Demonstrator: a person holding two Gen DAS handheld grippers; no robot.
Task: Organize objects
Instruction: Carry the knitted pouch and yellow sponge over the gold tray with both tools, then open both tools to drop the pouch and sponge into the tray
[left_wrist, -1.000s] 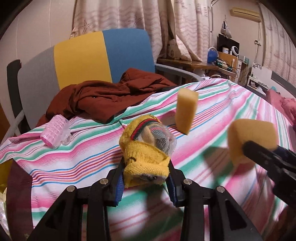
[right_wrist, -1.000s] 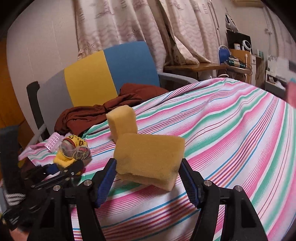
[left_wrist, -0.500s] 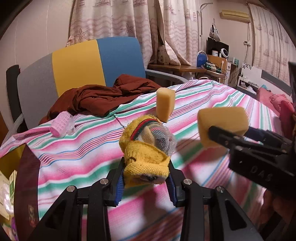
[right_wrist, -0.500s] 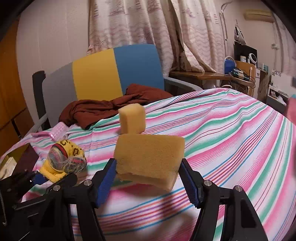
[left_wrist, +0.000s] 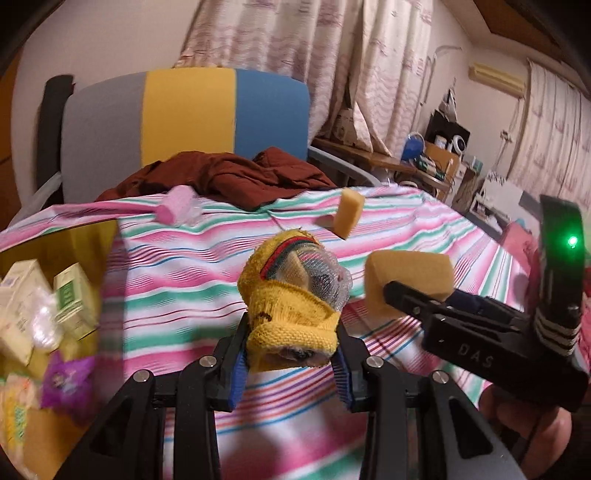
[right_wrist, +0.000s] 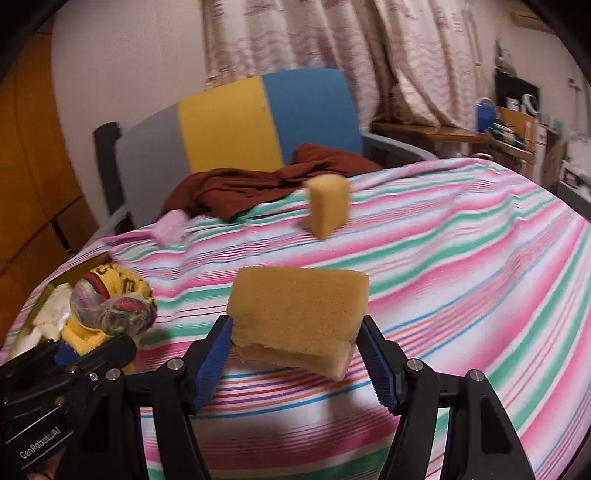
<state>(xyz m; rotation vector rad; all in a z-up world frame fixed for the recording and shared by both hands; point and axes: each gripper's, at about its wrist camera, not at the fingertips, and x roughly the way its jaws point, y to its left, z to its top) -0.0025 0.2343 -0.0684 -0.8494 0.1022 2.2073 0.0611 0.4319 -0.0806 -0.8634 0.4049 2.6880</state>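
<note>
While both grippers carry loads above striped cloth (right_wrist: 461, 258), I judge carry-to-storage step in hand. Left gripper (left_wrist: 291, 354) clamps yellow sock bundle (left_wrist: 291, 295); right gripper (right_wrist: 295, 350) pinches sponge (right_wrist: 299, 314). Second sponge (right_wrist: 327, 208) stands on cloth, well apart. Next move, my guess: swing left toward yellow box (left_wrist: 85, 243), lower, release. Only left view shows box contents, small cartons (left_wrist: 70, 295); right view shows just box corner. Hair roller (left_wrist: 177, 208) lies near brown garment (left_wrist: 236, 177).
</note>
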